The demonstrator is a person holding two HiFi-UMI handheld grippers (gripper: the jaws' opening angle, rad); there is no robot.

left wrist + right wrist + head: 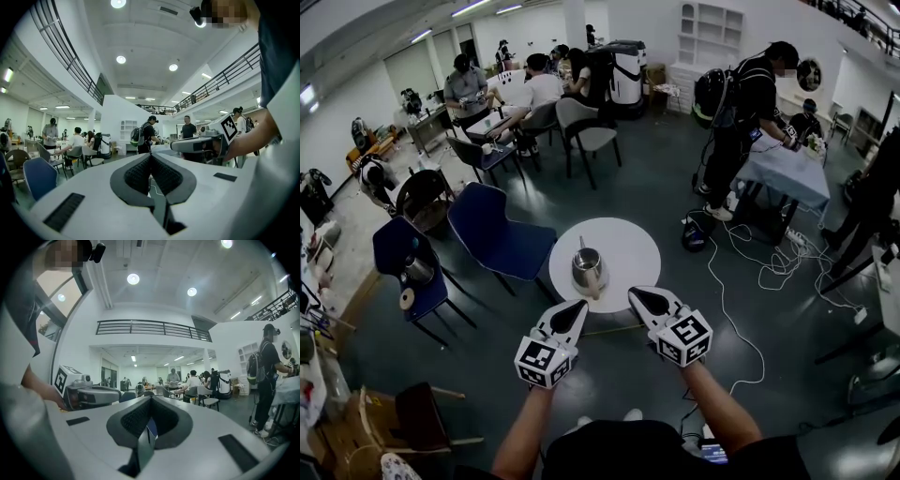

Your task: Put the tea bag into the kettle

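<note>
L gripper (579,306) & R gripper (636,294) were clenched, empty, at 6 o'clock of the kettle (587,267) on the round desk (630,246). Tea bag couldn't be made out: either inside kettle already or awaiting pickup.

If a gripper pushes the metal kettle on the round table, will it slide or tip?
The kettle looks broad-based, so it would probably slide, not tip. Its shiny metal may be slippery to grip.

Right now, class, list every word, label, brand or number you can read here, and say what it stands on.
No text can be read anywhere.
Left gripper and right gripper: cubes carry black-and-white square markers, patterns only, no letters.
Kettle on the round table: no label shows.
</note>
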